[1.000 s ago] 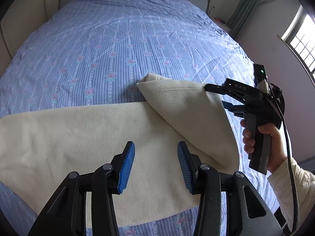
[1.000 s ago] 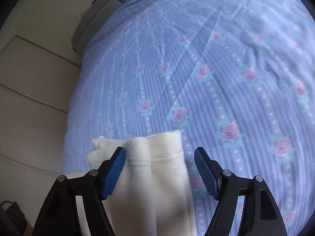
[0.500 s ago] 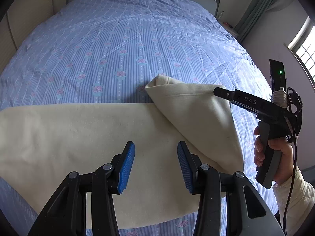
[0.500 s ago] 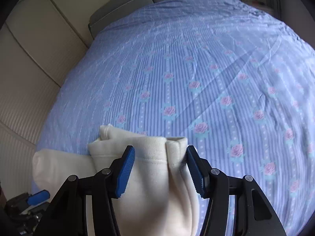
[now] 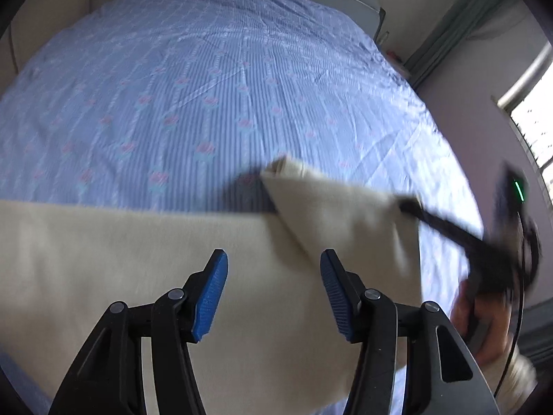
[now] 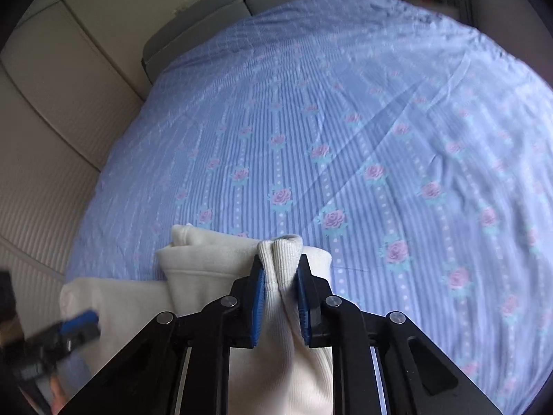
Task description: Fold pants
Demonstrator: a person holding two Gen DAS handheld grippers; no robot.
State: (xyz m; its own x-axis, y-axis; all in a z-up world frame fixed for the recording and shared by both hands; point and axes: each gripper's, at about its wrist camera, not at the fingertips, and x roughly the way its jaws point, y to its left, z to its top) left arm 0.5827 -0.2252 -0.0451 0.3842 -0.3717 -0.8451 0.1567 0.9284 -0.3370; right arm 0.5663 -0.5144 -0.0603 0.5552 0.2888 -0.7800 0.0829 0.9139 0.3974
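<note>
step: I'm mid-fold, one end of the pants (image 5: 145, 263) raised off the bed (image 5: 214, 79), the rest flat along its near edge.
right claw (image 6: 279, 278): clamped on the ribbed hem (image 6: 280, 252).
left claw (image 5: 273, 276): wide, holding nothing, above the flat cloth.
next: I'd judge the raised end should cross over the flat part, edges matched, before letting go.
</note>
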